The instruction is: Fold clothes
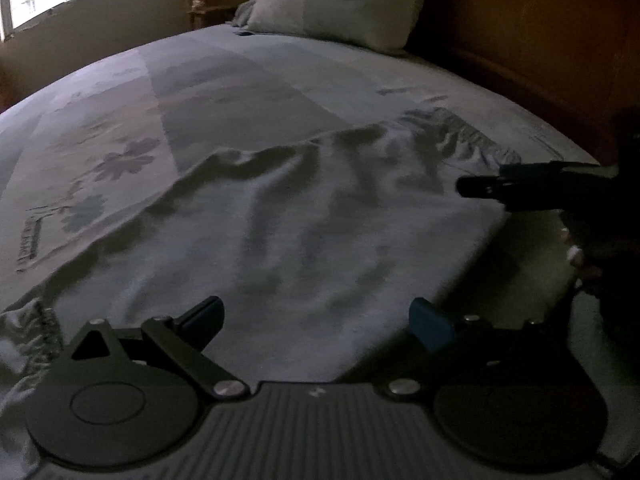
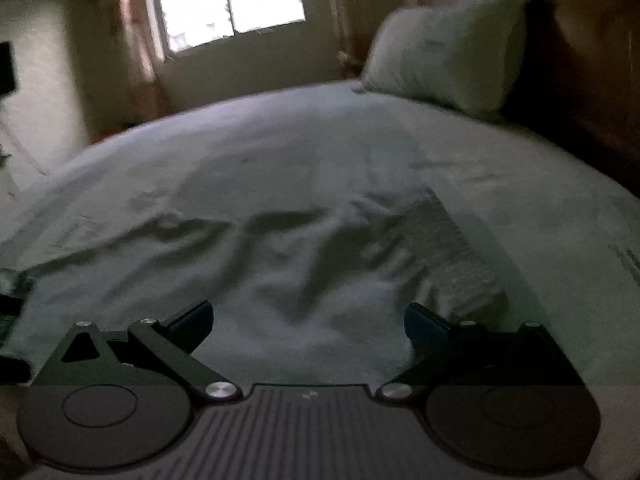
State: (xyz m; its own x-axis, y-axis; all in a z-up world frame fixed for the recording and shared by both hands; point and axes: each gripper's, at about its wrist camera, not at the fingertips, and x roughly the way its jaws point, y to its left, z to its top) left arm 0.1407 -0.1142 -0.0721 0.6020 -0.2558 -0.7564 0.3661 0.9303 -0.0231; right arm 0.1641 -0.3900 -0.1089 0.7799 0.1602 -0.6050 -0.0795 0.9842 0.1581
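A pale grey garment [image 1: 304, 224] lies spread and wrinkled on the bed, with a gathered elastic band at its far right [image 1: 472, 136] and another ruffled edge at the near left [image 1: 28, 332]. My left gripper [image 1: 316, 320] hovers open over its near part, nothing between the fingers. My right gripper [image 1: 480, 186] appears at the garment's right edge in the left wrist view. In the right wrist view the same garment [image 2: 304, 264] stretches ahead, its ribbed band [image 2: 448, 248] to the right. There my right gripper [image 2: 308, 324] stands open above the cloth.
The bed sheet [image 1: 120, 136] carries a flower print. A pillow [image 1: 340, 0] leans on a wooden headboard [image 1: 540, 40] at the far right. A window [image 2: 228, 0] lights the far wall. A hand [image 1: 588, 260] shows dimly at the right edge.
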